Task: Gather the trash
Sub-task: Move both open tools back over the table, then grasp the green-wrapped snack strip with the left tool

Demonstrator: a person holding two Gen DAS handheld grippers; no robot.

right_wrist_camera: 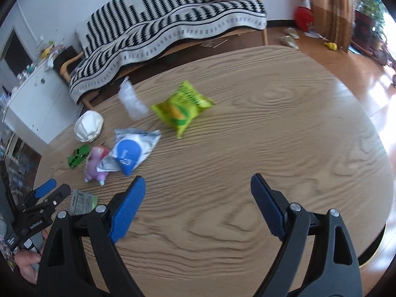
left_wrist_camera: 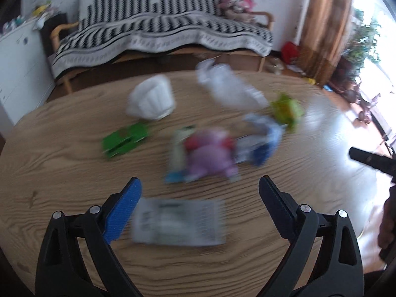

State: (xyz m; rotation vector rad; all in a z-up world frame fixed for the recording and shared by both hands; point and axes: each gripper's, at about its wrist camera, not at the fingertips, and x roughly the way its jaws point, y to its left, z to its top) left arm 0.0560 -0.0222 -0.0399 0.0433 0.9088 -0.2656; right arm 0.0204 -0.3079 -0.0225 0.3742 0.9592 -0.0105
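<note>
My left gripper (left_wrist_camera: 200, 180) stands open low over the round wooden table (left_wrist_camera: 61, 173). A flat grey-white packet (left_wrist_camera: 178, 222) lies on the table between its fingers, and the pads are apart from it. Beyond it lie a blue-and-white wrapper (left_wrist_camera: 259, 141), a green snack bag (left_wrist_camera: 287, 110) and a crumpled clear plastic bag (left_wrist_camera: 230, 86). My right gripper (right_wrist_camera: 198, 178) is open above bare wood with nothing between its fingers. In its view the snack bag (right_wrist_camera: 183, 109), the wrapper (right_wrist_camera: 131, 153), the clear plastic (right_wrist_camera: 131, 101) and the packet (right_wrist_camera: 83, 201) lie ahead and to the left. The picture is motion-blurred.
A purple toy (left_wrist_camera: 210, 156), a green toy car (left_wrist_camera: 125, 141) and a white ribbed cup (left_wrist_camera: 151, 99) share the table. My left gripper (right_wrist_camera: 58, 186) shows at the right view's left edge, held by a hand (right_wrist_camera: 29, 264). A striped sofa (right_wrist_camera: 173, 24) stands beyond the table.
</note>
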